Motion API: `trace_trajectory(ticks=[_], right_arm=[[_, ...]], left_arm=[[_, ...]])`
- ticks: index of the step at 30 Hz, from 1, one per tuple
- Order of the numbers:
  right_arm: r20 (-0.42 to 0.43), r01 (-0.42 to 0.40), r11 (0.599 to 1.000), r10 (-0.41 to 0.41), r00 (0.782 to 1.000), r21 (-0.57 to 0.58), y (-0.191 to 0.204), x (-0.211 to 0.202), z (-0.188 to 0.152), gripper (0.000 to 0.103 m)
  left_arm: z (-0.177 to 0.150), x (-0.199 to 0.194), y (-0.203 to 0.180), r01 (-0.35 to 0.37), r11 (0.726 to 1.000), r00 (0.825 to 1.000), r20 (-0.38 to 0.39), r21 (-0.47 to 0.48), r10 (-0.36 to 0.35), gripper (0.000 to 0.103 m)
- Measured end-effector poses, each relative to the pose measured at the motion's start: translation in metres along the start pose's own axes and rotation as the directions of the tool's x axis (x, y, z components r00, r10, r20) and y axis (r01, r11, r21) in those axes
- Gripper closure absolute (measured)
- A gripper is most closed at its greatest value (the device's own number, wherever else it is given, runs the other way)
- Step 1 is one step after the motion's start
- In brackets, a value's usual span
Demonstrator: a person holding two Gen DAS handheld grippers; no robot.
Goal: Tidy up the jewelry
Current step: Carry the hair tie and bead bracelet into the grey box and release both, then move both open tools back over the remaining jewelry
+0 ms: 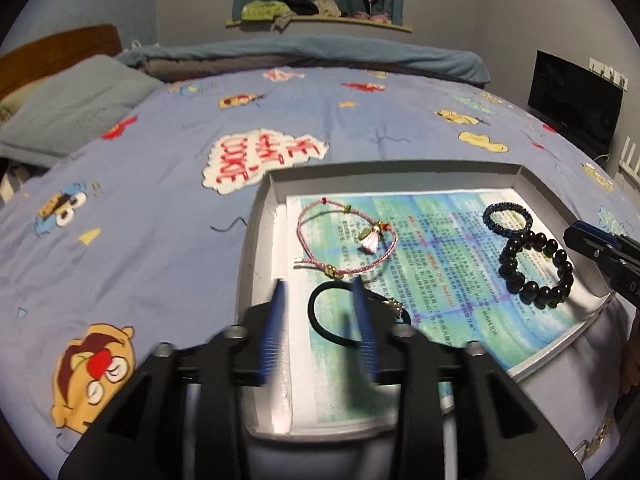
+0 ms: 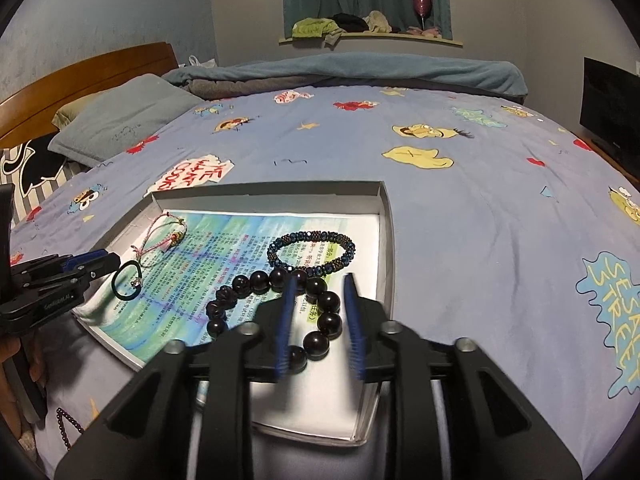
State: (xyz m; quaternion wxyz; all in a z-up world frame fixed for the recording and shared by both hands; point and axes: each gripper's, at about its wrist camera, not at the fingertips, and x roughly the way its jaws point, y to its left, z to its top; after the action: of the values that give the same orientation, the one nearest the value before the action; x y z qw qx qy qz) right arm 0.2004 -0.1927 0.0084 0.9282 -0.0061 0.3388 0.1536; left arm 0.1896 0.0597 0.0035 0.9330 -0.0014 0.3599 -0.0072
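On the bed [image 1: 160,208], a shallow grey tray [image 1: 264,216] sits on the blue cartoon-print cover, lined with a green and blue printed sheet [image 1: 432,248].

By the tray's left edge lies a pink cord bracelet [image 1: 344,240] with a small tassel, flat on the sheet. Just nearer the near edge lies a black hair tie [image 1: 320,320] with a small charm. The left hand-held gripper [image 1: 320,284] hovers over this near-left corner; its blue fingers [image 1: 276,320] stand partly apart and hold nothing. One finger is over the bare tray floor, the other over the hair tie's loop; whether it touches the tie cannot be told.

Toward the tray's right edge lies a bracelet of small dark-blue beads [image 2: 312,250], closer to the far edge. Just beside it, perhaps touching, is a bracelet of large dark round beads [image 2: 280,304], nearer the near-right corner. The right hand-held gripper [image 2: 320,280] is over this large-bead bracelet with its jaws partly open. Several beads show between the fingers [image 2: 286,320], but the pads do not press on them, so nothing is gripped.

Beyond the tray's right edge there is only the bed cover, and a dark screen [image 2: 612,108] stands past the bed's right side.
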Motion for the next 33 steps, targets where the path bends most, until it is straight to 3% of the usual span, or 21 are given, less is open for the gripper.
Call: trace_trajectory(ticks=[2, 10, 13, 19, 33], right_arm=[[0.010, -0.004, 1.000, 0.004, 1.000, 0.004, 0.000, -0.004, 0.000, 0.069], [0.072, 0.025, 0.999, -0.026, 0.997, 0.020, 0.001, -0.030, -0.002, 0.026], [0.074, 0.043, 0.999, -0.044, 0.996, 0.014, 0.004, -0.041, -0.005, 0.016], [0.079, 0.069, 0.998, -0.068, 0.995, -0.009, 0.010, -0.067, -0.011, 0.006], [0.061, 0.081, 0.995, -0.077, 0.995, -0.054, 0.014, -0.133, -0.031, 0.006]], left_arm=[[0.000, -0.006, -0.003, 0.000, 1.000, 1.000, 0.021, 0.011, 0.000, 0.056], [-0.004, -0.032, -0.004, -0.013, 1.000, 0.997, 0.072, 0.017, 0.011, 0.026], [-0.008, -0.044, 0.000, -0.013, 1.000, 0.997, 0.078, -0.001, 0.013, 0.025], [-0.014, -0.073, 0.007, -0.015, 1.000, 0.996, 0.086, -0.008, 0.016, 0.023], [-0.049, -0.130, 0.013, -0.015, 0.999, 0.998, 0.059, 0.046, 0.012, 0.018]])
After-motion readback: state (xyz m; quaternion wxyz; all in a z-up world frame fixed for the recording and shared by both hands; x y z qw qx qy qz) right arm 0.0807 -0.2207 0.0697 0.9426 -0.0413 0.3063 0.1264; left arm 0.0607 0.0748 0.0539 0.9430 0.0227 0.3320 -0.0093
